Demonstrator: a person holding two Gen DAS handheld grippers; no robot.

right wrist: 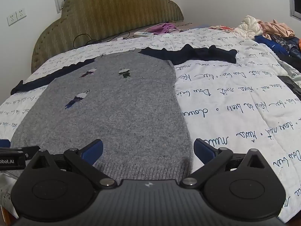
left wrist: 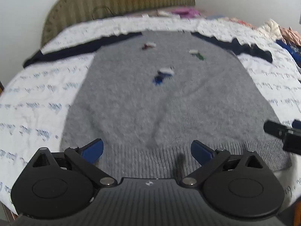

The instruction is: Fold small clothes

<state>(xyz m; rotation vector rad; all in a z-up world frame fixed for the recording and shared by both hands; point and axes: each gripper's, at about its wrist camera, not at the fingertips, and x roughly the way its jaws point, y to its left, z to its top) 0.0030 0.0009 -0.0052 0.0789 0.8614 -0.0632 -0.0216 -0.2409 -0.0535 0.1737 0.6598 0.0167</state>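
A small grey knit sweater (left wrist: 160,109) with dark navy sleeves (left wrist: 62,51) lies flat on the bed, sleeves spread out to both sides, ribbed hem nearest me. It has three small embroidered figures on the chest (left wrist: 163,74). My left gripper (left wrist: 147,151) is open and empty just above the hem. My right gripper (right wrist: 148,151) is open and empty over the sweater (right wrist: 112,113) at its hem's right corner. The right gripper's body shows at the right edge of the left wrist view (left wrist: 282,133); the left gripper's body shows at the left edge of the right wrist view (right wrist: 11,156).
The bed has a white quilt (right wrist: 235,103) with dark script writing. An olive padded headboard (right wrist: 116,11) stands at the back. A pile of mixed clothes (right wrist: 272,32) lies at the far right. A purple garment (right wrist: 163,27) and a white remote (right wrist: 143,34) lie near the headboard.
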